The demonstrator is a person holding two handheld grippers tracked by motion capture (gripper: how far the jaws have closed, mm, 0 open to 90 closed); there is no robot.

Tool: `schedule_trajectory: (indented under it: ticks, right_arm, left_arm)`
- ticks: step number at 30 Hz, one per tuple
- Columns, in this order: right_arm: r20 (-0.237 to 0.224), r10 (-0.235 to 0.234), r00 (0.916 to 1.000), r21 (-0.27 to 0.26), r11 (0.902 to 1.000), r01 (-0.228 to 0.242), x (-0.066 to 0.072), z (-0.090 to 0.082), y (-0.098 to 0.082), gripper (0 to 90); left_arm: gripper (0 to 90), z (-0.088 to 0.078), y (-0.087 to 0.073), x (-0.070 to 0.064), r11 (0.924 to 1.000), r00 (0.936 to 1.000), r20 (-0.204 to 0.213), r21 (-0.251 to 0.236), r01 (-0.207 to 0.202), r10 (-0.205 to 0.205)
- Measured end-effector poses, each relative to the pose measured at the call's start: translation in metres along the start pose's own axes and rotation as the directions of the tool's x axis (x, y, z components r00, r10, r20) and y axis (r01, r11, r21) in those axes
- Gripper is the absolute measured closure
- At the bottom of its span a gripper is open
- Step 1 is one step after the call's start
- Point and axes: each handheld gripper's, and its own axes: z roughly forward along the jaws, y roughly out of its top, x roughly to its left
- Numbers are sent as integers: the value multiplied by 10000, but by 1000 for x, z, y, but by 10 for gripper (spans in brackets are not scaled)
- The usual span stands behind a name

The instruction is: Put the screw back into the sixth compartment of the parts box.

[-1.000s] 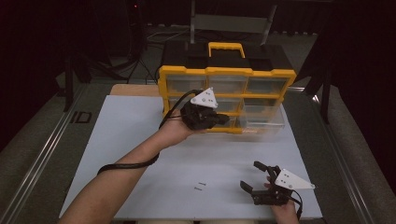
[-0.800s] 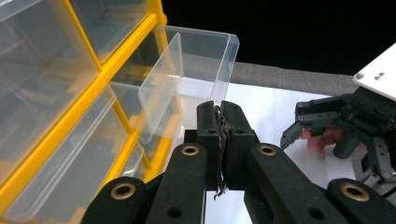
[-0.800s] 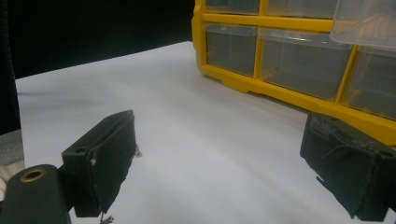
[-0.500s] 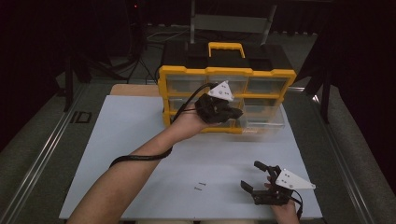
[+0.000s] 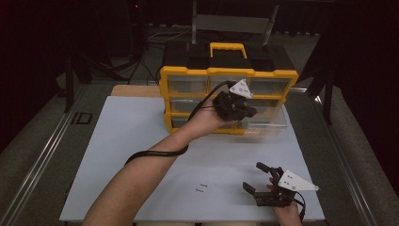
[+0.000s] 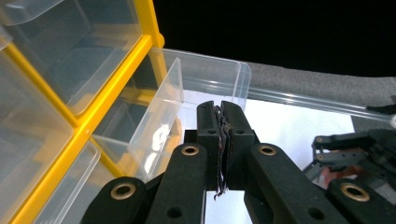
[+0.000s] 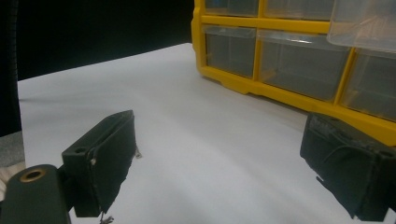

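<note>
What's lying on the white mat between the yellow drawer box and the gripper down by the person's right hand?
In the high view, the white mat between the yellow drawer box and the right gripper is bare. Two small dark screws lie off to its left.

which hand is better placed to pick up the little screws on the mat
Right, probably. The right gripper rests low on the white mat with jaws wide open, near the two screws. The left gripper is shut, up at the pulled-out clear drawer.
</note>
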Motion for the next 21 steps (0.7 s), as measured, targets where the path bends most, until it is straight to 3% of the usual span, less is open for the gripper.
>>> schedule_trajectory:
  ticks: [10, 21]
  right_arm:
    - [-36, 18, 10000, -42, 10000, -19, 0, 0, 0, 105]
    - [-52, 29, 10000, -82, 10000, -30, -1, -1, 0, 105]
  left_arm:
    - [883, 23, 11, 5, 9992, 9993, -273, 313, 263, -255]
    - [882, 39, 8, 15, 9952, 9954, -684, 660, 717, -672]
